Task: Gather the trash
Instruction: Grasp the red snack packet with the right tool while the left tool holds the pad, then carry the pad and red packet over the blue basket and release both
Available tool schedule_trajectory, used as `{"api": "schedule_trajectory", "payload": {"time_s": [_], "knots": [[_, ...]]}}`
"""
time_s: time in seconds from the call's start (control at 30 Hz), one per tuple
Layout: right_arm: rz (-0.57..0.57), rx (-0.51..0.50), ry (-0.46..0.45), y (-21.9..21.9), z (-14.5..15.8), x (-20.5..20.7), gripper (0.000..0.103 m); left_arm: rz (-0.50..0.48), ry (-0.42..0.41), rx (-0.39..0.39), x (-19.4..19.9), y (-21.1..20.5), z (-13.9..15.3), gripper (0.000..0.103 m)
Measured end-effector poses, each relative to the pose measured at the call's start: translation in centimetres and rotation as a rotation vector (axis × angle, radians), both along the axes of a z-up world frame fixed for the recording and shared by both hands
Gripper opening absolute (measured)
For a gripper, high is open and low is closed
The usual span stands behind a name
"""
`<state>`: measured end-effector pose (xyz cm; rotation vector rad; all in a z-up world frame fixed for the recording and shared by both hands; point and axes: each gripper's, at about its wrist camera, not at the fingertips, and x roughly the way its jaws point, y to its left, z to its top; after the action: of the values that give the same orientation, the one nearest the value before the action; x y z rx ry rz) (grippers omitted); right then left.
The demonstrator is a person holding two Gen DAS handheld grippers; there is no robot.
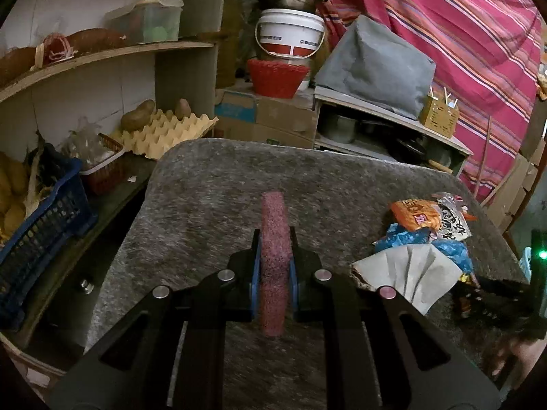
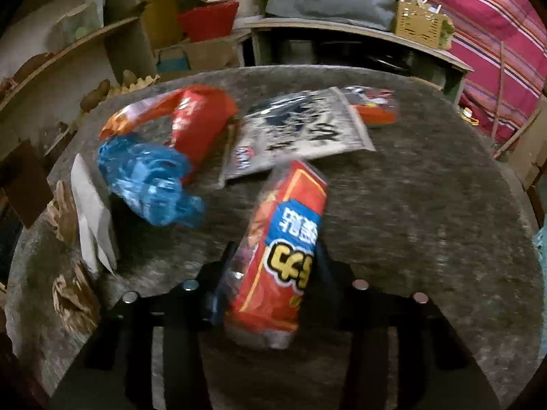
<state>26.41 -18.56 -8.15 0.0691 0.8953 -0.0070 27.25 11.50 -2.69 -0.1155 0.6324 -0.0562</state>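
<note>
My left gripper (image 1: 274, 239) is shut on a pink scouring sponge (image 1: 273, 259), held edge-up above the grey felt table (image 1: 212, 184). My right gripper (image 2: 277, 256) is shut on a red snack wrapper with blue and yellow print (image 2: 283, 256), lifted off the table. On the table lie a white-and-black wrapper (image 2: 301, 133), an orange-red wrapper (image 2: 191, 116), a crumpled blue plastic bag (image 2: 150, 181), white folded paper (image 2: 90, 212) and brown crumpled paper (image 2: 73, 294). The pile also shows in the left wrist view (image 1: 424, 235) to the right of the sponge.
Left of the table stand wooden shelves (image 1: 102, 54) with an egg tray (image 1: 164, 130), potatoes and a blue crate (image 1: 41, 235). Behind are cardboard boxes (image 1: 273, 116), a red basket (image 1: 277, 77), a white bucket (image 1: 290, 34) and a striped cloth (image 1: 461, 41).
</note>
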Motion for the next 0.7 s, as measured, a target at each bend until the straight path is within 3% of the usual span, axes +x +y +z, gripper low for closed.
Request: {"api": "schedule_trajectory", "payload": {"time_s": [0.47, 0.7], "knots": [[-0.035, -0.018, -0.050, -10.5, 1.8, -3.7, 0.041, -0.036, -0.030, 0.027, -2.1, -4.7, 2.2, 0.012], [-0.051, -0.025, -0.122, -15.1, 4.4, -5.8, 0.040, -0.129, -0.055, 0.071, -3.3, -11.9, 4.7, 0.012]]}}
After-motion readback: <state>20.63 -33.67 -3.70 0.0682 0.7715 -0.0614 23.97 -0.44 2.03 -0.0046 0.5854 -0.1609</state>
